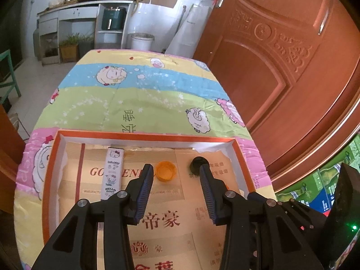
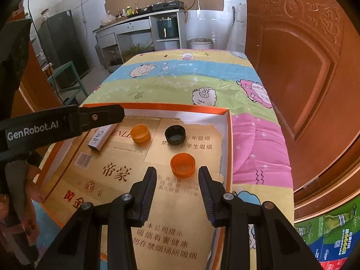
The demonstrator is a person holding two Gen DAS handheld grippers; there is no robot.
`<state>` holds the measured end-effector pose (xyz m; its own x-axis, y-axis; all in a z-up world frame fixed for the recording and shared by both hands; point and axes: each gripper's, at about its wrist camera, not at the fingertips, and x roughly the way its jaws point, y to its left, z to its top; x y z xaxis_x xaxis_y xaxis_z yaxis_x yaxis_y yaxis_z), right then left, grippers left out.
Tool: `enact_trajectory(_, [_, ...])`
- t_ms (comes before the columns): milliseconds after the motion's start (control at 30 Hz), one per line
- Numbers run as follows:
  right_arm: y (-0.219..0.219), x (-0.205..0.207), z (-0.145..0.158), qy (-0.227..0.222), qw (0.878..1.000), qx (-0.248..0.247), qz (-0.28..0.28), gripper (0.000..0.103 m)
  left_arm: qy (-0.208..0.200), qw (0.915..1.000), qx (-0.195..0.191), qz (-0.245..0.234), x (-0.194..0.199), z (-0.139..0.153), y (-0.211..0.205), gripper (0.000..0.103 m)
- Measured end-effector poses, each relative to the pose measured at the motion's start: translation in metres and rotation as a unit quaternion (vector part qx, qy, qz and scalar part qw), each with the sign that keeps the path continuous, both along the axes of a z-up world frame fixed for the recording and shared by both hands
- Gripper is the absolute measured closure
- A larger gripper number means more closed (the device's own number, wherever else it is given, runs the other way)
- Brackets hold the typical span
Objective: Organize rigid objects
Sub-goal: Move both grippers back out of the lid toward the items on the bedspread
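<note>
Claws both spread wide, empty.

caps dot the tray; gaps between.

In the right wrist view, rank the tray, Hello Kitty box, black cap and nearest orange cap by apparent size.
1. Tray
2. Hello Kitty box, partly hidden
3. Nearest orange cap, though nearness inflates it
4. Black cap

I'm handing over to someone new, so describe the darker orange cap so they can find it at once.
Look inside the orange-rimmed box on the cartoon tablecloth. The darker orange cap sits near the box's right wall, just ahead of the open right hand-held gripper. Unlike the paler orange cap and black cap farther back, it sits closed side up.
</note>
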<state>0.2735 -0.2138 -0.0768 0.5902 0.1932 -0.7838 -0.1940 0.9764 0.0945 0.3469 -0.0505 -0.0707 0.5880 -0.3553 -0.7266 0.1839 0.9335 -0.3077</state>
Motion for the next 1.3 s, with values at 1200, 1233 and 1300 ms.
enact_trajectory(1200, [0.025,-0.105,0.031,-0.022,1.0,-0.002,0.011,0.064,-0.055,0.9978,0.02,0.03,-0.133,0.034,0.052,0.059])
enact_trajectory(1233, [0.026,-0.109,0.03,-0.022,1.0,-0.002,0.013,0.064,-0.056,0.9978,0.02,0.031,-0.137,0.033,0.054,0.059])
enact_trajectory(1300, [0.028,-0.117,0.029,-0.022,1.0,-0.002,0.014,0.064,-0.055,0.9977,0.022,0.032,-0.145,0.032,0.057,0.059])
